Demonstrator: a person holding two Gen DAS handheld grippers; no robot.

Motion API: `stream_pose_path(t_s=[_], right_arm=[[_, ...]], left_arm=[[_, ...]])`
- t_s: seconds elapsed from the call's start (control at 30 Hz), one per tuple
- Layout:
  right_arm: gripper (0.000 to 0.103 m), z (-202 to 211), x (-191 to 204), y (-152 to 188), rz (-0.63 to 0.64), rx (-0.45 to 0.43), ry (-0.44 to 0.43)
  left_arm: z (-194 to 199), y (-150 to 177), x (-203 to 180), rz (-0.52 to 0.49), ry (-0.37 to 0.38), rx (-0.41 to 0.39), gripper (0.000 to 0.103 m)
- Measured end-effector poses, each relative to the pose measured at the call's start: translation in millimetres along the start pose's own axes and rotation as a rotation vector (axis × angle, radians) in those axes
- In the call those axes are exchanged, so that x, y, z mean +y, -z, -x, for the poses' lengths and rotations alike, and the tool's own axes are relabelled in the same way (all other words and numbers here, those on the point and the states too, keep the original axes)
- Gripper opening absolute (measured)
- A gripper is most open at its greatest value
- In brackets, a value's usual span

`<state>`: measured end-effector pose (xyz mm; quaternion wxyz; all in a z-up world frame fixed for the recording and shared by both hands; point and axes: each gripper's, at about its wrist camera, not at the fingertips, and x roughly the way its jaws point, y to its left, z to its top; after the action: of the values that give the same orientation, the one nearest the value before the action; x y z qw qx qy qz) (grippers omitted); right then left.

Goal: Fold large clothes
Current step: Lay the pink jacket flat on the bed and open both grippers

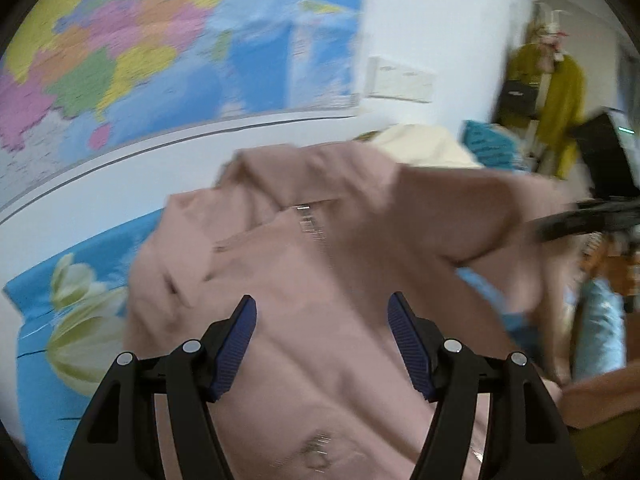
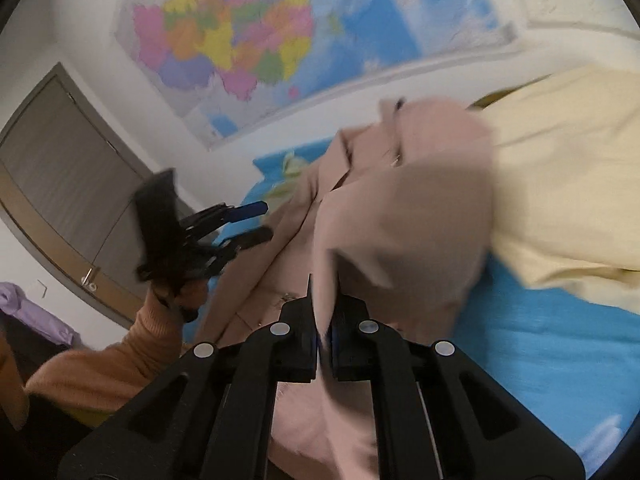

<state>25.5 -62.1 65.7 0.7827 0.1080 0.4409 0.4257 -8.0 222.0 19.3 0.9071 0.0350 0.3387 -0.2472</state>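
A large dusty-pink garment (image 1: 360,240) lies rumpled on a blue flowered bedsheet (image 1: 36,340). My left gripper (image 1: 322,304) hovers over its middle, jaws open, with nothing between the blue pads. In the right wrist view my right gripper (image 2: 324,292) is shut on a fold of the pink garment (image 2: 400,220), which rises lifted from between the fingers. The left gripper (image 2: 256,222) shows there too, open, at the garment's left edge. The right gripper (image 1: 580,220) is a dark blur at the garment's right side in the left wrist view.
A pale yellow garment (image 2: 560,160) lies on the blue sheet (image 2: 540,340) behind the pink one. A coloured map (image 1: 120,60) hangs on the wall behind the bed. A grey door (image 2: 60,180) stands at left. A mustard coat (image 1: 560,92) hangs at right. An orange sleeve (image 2: 120,356) holds the left gripper.
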Motion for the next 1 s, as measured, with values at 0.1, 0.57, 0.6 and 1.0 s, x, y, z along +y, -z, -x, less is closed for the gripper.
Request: stream_pose_path(t_s=[0.1,0.57,0.6,1.0], right_arm=[[0.025,-47,3,-8,-0.008,0.061,-0.017],[0.059,-41,-20,68,0.147,0.267,0.312],[0.03,-49,-21,81,0.154,0.326,0.295],[0.009,-87,45,44,0.143,0.184,-0.178]], left_arm=[[5,10,-14,-0.024,0.078,-0.002,0.069],[-36,45,-25,0.035,0.221,0.138,0.069],[-41,43,-26,0.038,0.24,0.145,0.069],[19,9,16,0.106,0.215,-0.011,0.067]])
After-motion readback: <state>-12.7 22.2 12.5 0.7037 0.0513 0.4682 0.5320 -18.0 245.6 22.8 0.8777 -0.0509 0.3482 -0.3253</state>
